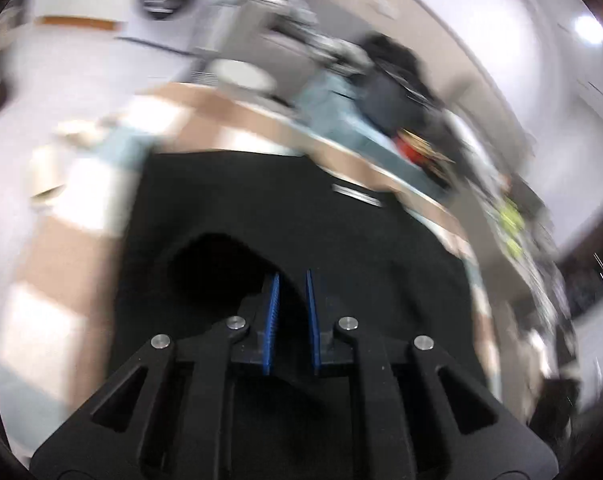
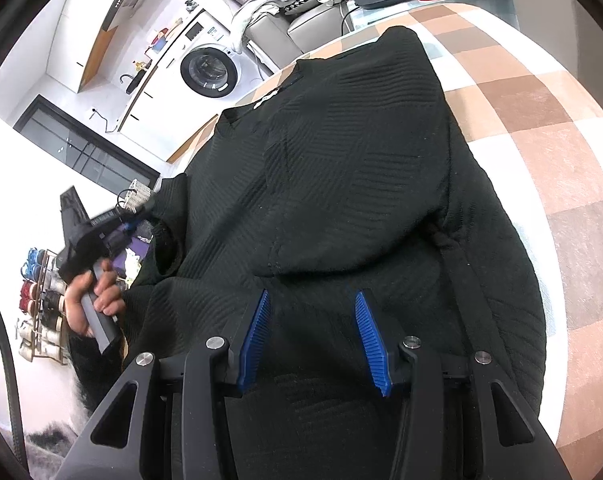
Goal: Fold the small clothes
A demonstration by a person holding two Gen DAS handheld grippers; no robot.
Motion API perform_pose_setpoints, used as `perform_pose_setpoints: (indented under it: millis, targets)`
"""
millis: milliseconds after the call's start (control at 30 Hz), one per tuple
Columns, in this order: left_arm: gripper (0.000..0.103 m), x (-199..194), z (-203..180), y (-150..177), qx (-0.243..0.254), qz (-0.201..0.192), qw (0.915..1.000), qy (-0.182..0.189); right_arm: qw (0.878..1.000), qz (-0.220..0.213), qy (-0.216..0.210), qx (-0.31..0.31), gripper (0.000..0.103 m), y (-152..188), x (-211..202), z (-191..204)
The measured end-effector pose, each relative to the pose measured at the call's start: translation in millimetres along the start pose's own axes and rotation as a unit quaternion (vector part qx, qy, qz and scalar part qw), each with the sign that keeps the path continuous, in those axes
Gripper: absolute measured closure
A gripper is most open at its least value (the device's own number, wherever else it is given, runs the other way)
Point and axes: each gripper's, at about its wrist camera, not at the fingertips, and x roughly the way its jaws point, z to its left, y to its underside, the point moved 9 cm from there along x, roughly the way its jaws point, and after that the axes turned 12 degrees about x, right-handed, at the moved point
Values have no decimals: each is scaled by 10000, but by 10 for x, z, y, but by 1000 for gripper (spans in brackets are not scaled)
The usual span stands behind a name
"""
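The black ribbed garment is lying on the checked worktop, its long axis running straight away from the right hand-held gripper, whose jaws are hovering spread over its near hem. The left hand-held gripper, jaws narrowed around black fabric, is sitting at the garment's left edge, nearer the sleeve
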Motion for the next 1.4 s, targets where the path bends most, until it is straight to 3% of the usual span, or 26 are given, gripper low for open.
perform_pose_setpoints:
  millis: [33,100,133,267,467,567,667,767,833,967,1000,1033,1100,1167,1200,1400]
  targets:
    - [81,66,-192,-4,232,147,9995,158,10000,-9,14,15,57,-5,-5,-7]
    - [37,149,-409,22,554,337,9978,156,10000,-38,54,19,57,-16,-16,-16]
    - [32,148,-446,24,659,322,9973,53,10000,-52,76,12,57,-19,-22,-18]
    - [29,-4,-297,52,706,175,9971,-206,9998,-105,170,-26,57,-7,-70,-48]
    - [29,-415,460,467,217,387,9925,-1138,9983,-383,443,-72,57,-101,-225,-187]
    - [29,-536,864,622,-16,525,9866,-1545,9961,-636,617,60,52,-292,-330,-308]
    - [29,-469,1095,666,-174,709,9835,-1658,9929,-903,713,297,52,-579,-340,-387]
    - [33,-261,1183,677,-199,935,9813,-1669,9904,-988,915,296,52,-839,-210,-421]
    - [37,-225,1172,637,-58,870,9816,-1701,9893,-961,1053,316,52,-955,-79,-454]
    - [66,-125,1057,622,206,975,9820,-1604,9867,-914,1344,44,51,-1050,109,-432]
    - [78,-120,1018,616,380,971,9797,-1714,9866,-890,1365,-67,52,-1053,135,-406]
    - [83,-93,985,618,490,1010,9788,-1712,9859,-920,1389,-149,52,-1058,145,-385]
    - [93,-80,909,610,625,967,9791,-1679,9821,-910,1572,-493,65,-1061,211,-342]
    - [94,-47,851,589,705,965,9782,-1700,9768,-880,1757,-846,87,-1073,282,-312]
    - [94,-34,822,581,719,962,9786,-1668,9775,-870,1707,-885,91,-1068,288,-301]
    - [94,132,708,425,589,851,9852,-1367,9743,-1178,1823,-597,95,-1231,226,-405]
